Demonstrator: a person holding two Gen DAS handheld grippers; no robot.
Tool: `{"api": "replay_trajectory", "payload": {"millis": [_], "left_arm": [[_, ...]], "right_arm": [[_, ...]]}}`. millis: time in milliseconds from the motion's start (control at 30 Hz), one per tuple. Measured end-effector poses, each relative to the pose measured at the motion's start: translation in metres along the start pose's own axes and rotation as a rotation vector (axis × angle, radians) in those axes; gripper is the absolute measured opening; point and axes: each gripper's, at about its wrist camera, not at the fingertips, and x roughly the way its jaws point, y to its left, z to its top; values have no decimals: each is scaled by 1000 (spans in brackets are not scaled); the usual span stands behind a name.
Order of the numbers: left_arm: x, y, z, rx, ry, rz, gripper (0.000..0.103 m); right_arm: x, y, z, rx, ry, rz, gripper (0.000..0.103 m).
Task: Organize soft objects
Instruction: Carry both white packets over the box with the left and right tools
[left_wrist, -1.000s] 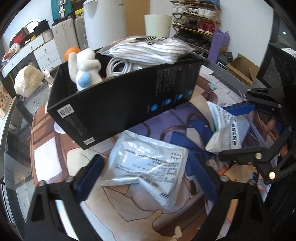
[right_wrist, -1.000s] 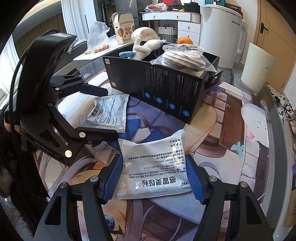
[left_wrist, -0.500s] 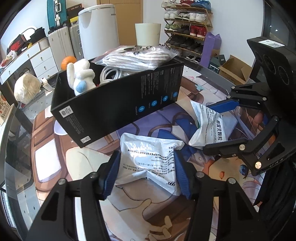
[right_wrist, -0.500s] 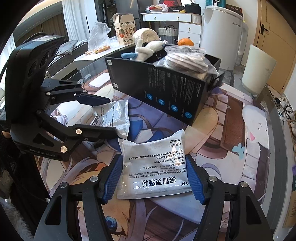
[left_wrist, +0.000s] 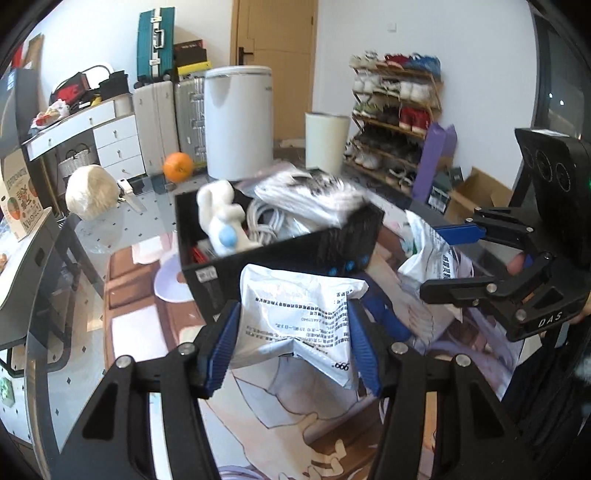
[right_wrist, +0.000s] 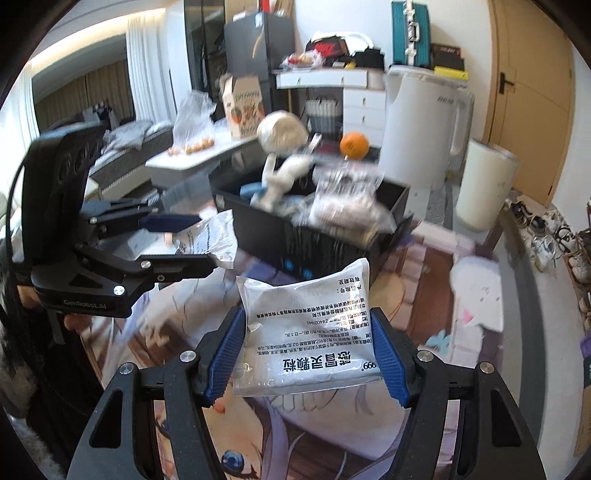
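My left gripper (left_wrist: 293, 345) is shut on a white medicine pouch (left_wrist: 295, 314), held above the table in front of the black box (left_wrist: 280, 254). My right gripper (right_wrist: 308, 354) is shut on a second white pouch (right_wrist: 310, 332), also lifted off the table. Each gripper shows in the other's view: the right one (left_wrist: 458, 254) with its pouch (left_wrist: 439, 254), the left one (right_wrist: 192, 240) with its pouch (right_wrist: 214, 240). The box (right_wrist: 295, 240) holds a white plush toy (left_wrist: 221, 221), a coiled white cable (left_wrist: 266, 221) and a bagged striped cloth (left_wrist: 310, 195).
The table is covered by a cartoon-print mat (right_wrist: 406, 295). An orange (left_wrist: 178, 167) and a cream ball-shaped object (left_wrist: 90, 192) lie beyond the box. A white bin (left_wrist: 238, 122) and a cream bin (left_wrist: 327, 140) stand on the floor behind.
Both grippers closed on their pouches and lifted them off the mat toward the black box. The views now look higher into the room.
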Motion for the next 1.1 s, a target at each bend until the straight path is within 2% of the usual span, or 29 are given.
{"api": "replay_trajectory", "payload": {"millis": [300, 567, 800, 1100], "left_arm": [[-12, 16, 17, -43, -86, 32, 57], [-11, 26, 36, -54, -135, 75, 57], [-7, 39, 44, -74, -157, 90, 57], [-14, 54, 40, -104, -189, 143, 57]], "right_arm": [[-12, -7, 24, 32, -94, -32, 68], [-7, -5, 48, 27, -127, -68, 68], [4, -7, 69, 78, -169, -45, 68], [40, -4, 90, 66, -129, -40, 68]]}}
